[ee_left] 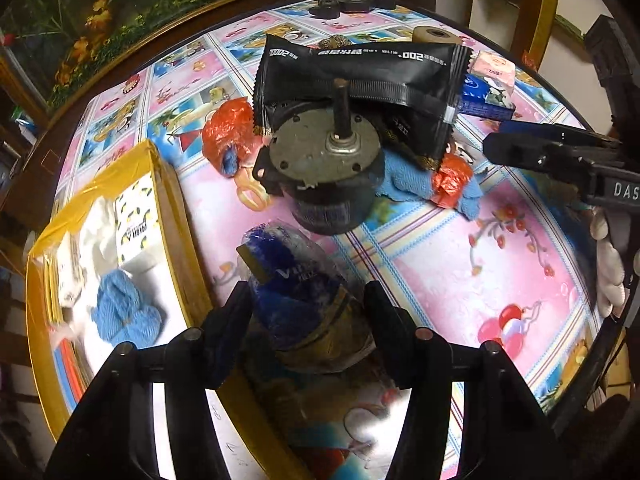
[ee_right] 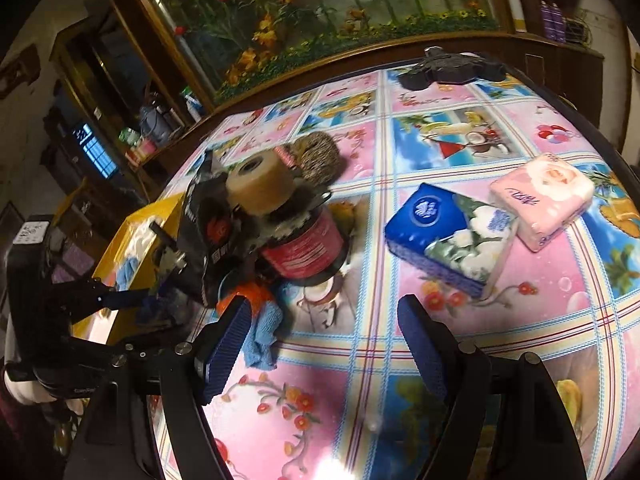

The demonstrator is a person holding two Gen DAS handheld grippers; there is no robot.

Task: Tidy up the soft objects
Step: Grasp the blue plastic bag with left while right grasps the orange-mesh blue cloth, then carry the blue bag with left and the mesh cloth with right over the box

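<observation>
Left wrist view: blue soft packet sits between the fingers, box waits beside it

The left gripper [ee_left: 308, 300] points down at a clear packet with something blue and soft inside [ee_left: 292, 272]. The packet lies on the desk [ee_right: 360, 380], right between the two fingers and just beside the yellow box [ee_left: 168, 200]. Both fingers look like they touch its sides, but I cannot tell if they squeeze it yet.

I think the job now is to grab this packet and put it in the box. A good way is to pinch it in the middle, gently, because the wrapper looks slippery and squashy. Then lift it high enough to clear the box wall, which stands very close on the left.

The box already holds a bundle of blue wool [ee_left: 124, 308] and some white things. A heavy grey motor [ee_left: 324, 152] sits just past the packet, with a black snack bag [ee_left: 360, 76] lying on top. It is hard, so it should stay out.

The right gripper [ee_right: 324, 320] has its fingers spread with nothing in them. A blue tissue pack [ee_right: 448, 240] and a pink tissue pack [ee_right: 544, 200] lie ahead of it
</observation>
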